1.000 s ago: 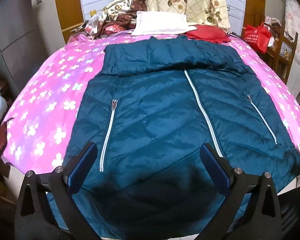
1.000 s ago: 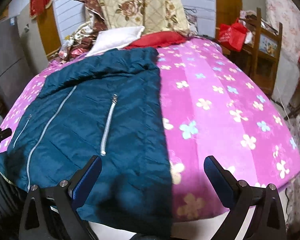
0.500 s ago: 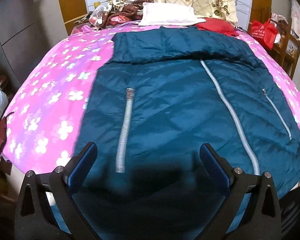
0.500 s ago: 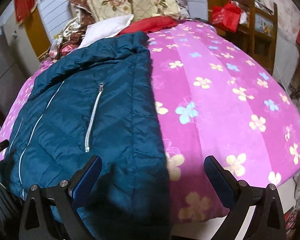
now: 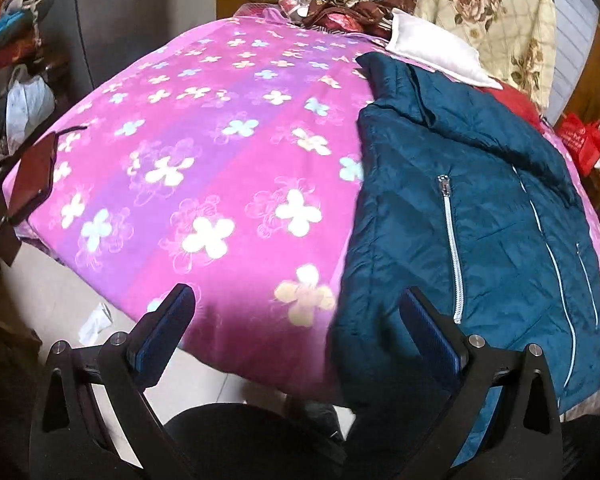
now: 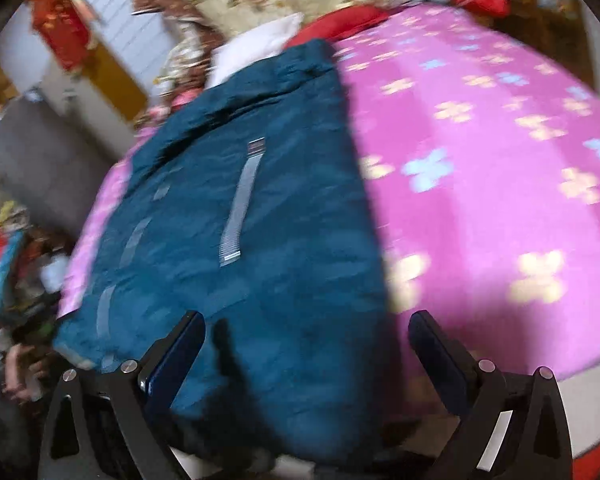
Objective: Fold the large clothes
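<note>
— How did you reckon the jacket (image 5: 480,208) would handle?

— Light and puffy, with a slick shell, so likely to slide on itself. It would flop, not hold a crease. I'd have pinched a quilted edge at the hem corner, near the bed's (image 5: 204,152) front edge.

— And its look?

— Dark teal, front up, pale zips down the middle and pockets (the right view was blurred). It lay flat on the pink flowered bed, its hem hanging over the front edge, its collar toward the white pillow (image 5: 436,52).

— The tools?

— The left tool (image 5: 296,332) and the right tool (image 6: 306,350) were both spread wide, gripping nothing.
</note>
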